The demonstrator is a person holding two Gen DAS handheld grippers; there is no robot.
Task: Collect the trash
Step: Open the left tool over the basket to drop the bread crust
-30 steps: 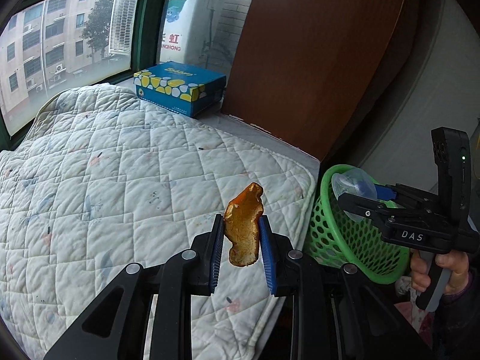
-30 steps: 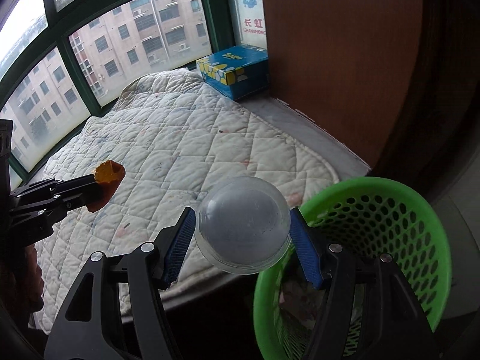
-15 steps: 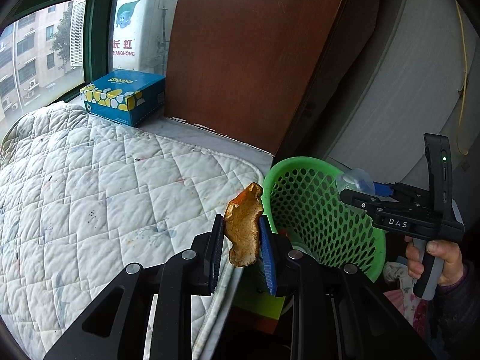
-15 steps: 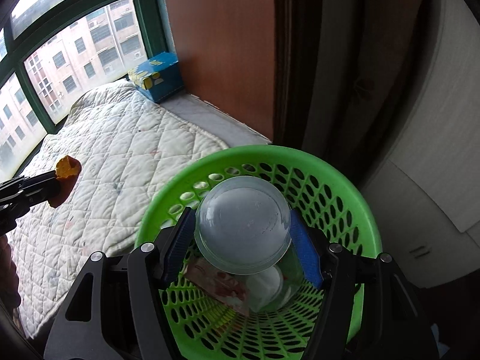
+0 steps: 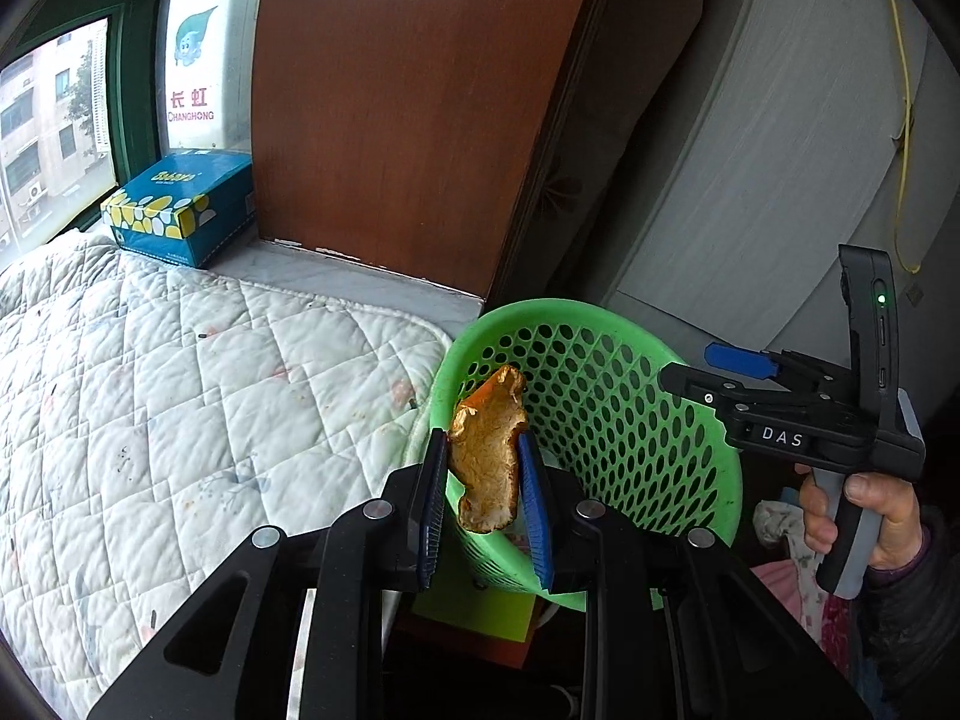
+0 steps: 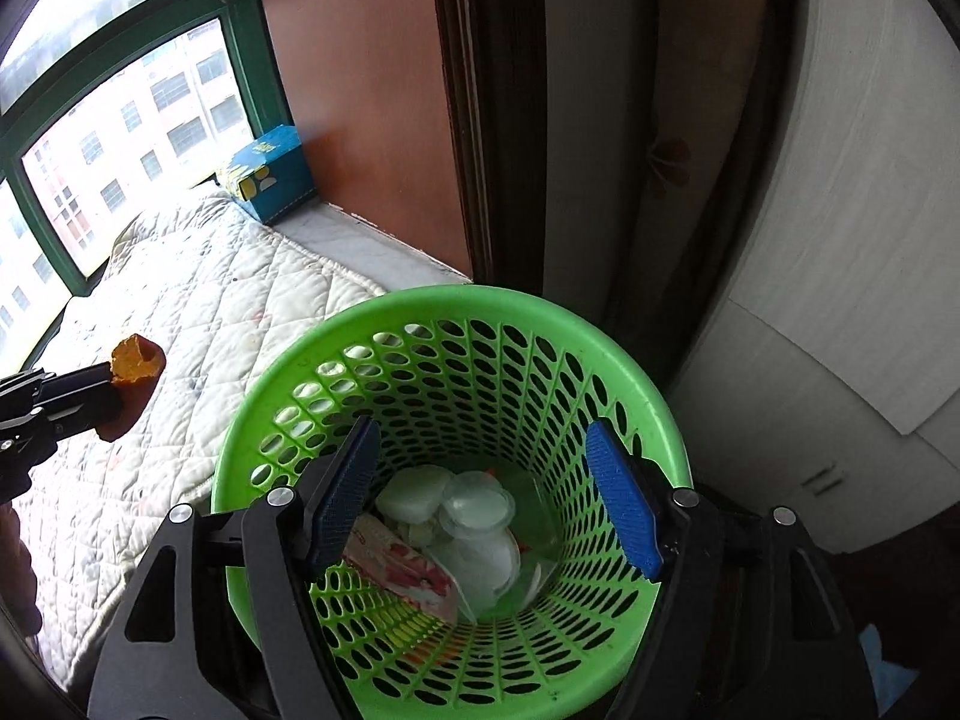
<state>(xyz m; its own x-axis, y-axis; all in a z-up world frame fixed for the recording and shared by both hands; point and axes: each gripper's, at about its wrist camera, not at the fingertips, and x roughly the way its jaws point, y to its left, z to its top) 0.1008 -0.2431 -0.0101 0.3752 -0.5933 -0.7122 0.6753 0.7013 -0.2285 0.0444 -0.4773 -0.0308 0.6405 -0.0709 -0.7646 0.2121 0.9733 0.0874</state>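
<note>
Left wrist: gripper (image 5: 485, 483) pinches peel (image 5: 487, 461).

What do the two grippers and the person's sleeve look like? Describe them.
Both grippers are black, skeletal frames with silver bolts and blue ribbed pads. Seen from the left wrist, the right gripper carries white "DAS" lettering, a small green light on its upright black housing and a grey-and-black handle. The hand on that handle comes out of a dark sleeve. The left gripper has the same build.
</note>
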